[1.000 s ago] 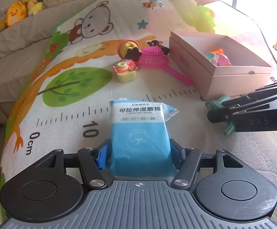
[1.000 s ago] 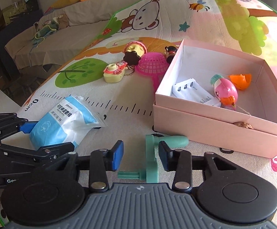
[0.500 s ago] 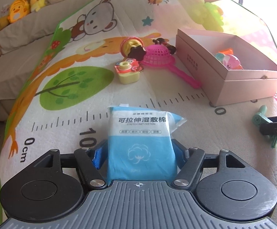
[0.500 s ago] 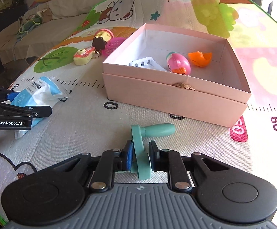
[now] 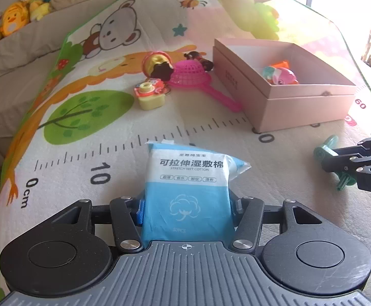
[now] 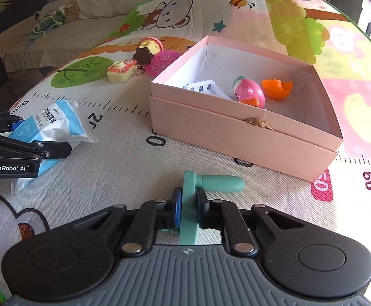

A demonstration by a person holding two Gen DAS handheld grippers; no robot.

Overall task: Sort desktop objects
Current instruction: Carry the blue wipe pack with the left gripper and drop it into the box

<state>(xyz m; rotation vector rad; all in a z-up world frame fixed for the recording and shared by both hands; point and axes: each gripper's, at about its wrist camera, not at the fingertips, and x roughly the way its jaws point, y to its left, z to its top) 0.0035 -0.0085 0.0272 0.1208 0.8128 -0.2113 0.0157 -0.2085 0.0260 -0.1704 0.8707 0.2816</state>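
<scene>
Ahead and to the right of both grippers sits the pink box [image 6: 244,137], open-topped on the play mat [image 5: 109,153]; it holds a pink egg toy [image 6: 249,93], an orange shell [image 6: 277,88] and a white tray [image 6: 203,88].

Right gripper [image 6: 188,204]: fingers pressed onto the flat disc of the teal handle toy [image 6: 211,182]. Its long axis runs crosswise, stem pointing right, roughly parallel to the box's near wall. Box lies just beyond it, so the right hand is the nearer one.

Left gripper [image 5: 186,207]: fingers pinching the blue cotton pack [image 5: 188,181] by its sides, long axis pointing straight away from the tongs. Box well apart, off to the right.

Judgement: next move is a lift forward over the near wall, right hand first.

Against half a second ago: box appears larger and more left in the right view; the pack shows lower in the left view. Both grips unchanged.

Yellow camera toy [image 5: 149,95] and pink net [image 5: 193,75] lie unsorted.
</scene>
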